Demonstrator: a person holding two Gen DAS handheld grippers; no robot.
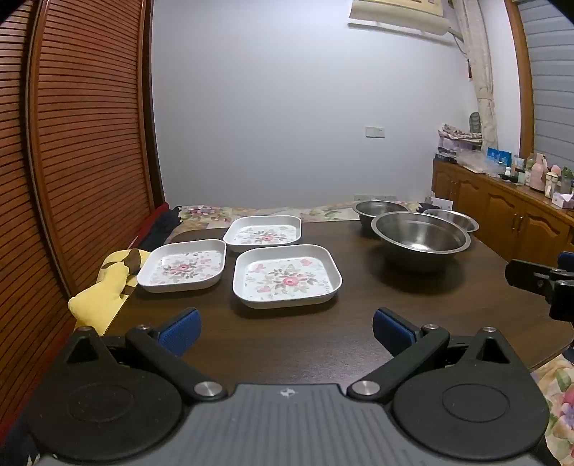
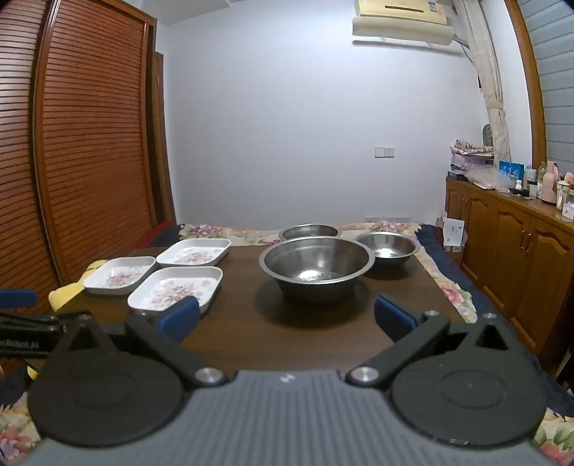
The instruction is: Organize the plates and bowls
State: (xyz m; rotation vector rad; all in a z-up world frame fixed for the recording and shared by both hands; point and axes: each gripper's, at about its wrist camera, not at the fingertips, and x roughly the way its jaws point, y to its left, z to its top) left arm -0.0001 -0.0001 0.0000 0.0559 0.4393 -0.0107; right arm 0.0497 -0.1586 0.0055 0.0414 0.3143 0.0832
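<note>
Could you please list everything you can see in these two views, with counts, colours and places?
square plates: three, white with pink floral print, clustered on the table's left half.
metal bowls: three, silver, grouped on the table's right half, largest nearest.
table: one, dark brown wood.
yellow cloth: one, off the table's left edge.
floral bedding: one, multicoloured, behind and beside the table.
louvred wardrobe: one, reddish brown, left wall.
sideboard: one, brown wood, right wall, cluttered with bottles and boxes.
air conditioner: one, cream, high on the far wall.
left hand-held gripper: black with blue pads, open, over the near edge.
right hand-held gripper: black with blue pads, open, facing the bowls.
</note>
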